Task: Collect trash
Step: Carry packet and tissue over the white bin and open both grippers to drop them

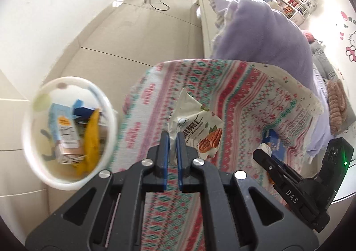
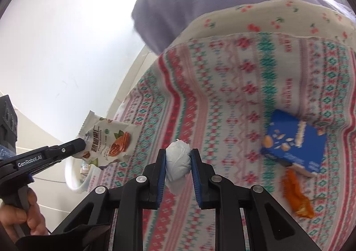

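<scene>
Both hands are loaded mid-collection over a bed spread with a patterned blanket (image 2: 233,99). The left gripper (image 1: 173,136) has its fingers clenched on the torn edge of a white pecan snack bag (image 1: 195,131), which hangs lifted above the blanket's edge. The right gripper (image 2: 178,157) has its fingers squeezed on a crumpled white tissue ball (image 2: 178,161), held just above the blanket.

The white trash bin (image 1: 66,184) stands on the floor beside the bed, to the left of the snack bag, and already holds a carton and a yellow wrapper. The step in hand appears to be the carry: each piece of trash is picked up, neither yet dropped.

The next move likely calls for swinging the left gripper leftward until the bag hangs over the bin's mouth, then letting the fingers part; the tissue would follow the same route.

A blue snack box (image 2: 293,142) and an orange wrapper (image 2: 297,195) lie touching on the blanket, to the right of the tissue, not yet collected, so the task looks roughly half done.
</scene>
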`<act>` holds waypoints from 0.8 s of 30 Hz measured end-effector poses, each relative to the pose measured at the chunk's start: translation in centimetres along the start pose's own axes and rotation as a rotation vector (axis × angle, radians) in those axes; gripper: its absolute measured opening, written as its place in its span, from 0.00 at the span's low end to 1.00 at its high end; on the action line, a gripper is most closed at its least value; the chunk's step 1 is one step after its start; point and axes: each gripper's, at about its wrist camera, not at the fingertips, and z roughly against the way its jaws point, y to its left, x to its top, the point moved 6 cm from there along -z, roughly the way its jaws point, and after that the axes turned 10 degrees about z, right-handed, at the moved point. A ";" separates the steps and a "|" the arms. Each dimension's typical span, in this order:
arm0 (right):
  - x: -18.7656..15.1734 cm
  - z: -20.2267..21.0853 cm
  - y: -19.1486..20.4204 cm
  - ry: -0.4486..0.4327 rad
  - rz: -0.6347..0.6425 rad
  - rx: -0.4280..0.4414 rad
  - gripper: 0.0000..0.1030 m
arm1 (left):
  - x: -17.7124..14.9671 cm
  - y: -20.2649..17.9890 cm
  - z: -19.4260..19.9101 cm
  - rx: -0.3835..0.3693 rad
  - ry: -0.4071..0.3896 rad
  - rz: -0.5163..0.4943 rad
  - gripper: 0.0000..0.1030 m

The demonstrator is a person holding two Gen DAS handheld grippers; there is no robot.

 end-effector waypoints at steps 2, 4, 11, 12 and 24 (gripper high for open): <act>-0.3 -0.4 0.9 0.004 0.013 0.006 0.22 | 0.1 0.9 0.6 0.015 -0.008 0.001 0.07; -0.7 -0.6 1.8 0.008 0.027 0.012 0.22 | 0.4 1.9 1.0 0.016 -0.010 0.012 0.07; -1.5 -1.9 5.9 0.014 0.079 0.059 0.22 | 3.0 10.7 3.1 0.084 -0.041 0.178 0.07; -1.6 -2.1 6.6 0.014 0.083 0.071 0.22 | 3.1 11.8 3.2 0.089 -0.039 0.208 0.07; -1.1 -5.0 15.9 0.020 0.167 0.168 0.23 | 3.4 17.5 3.6 0.170 -0.033 0.321 0.08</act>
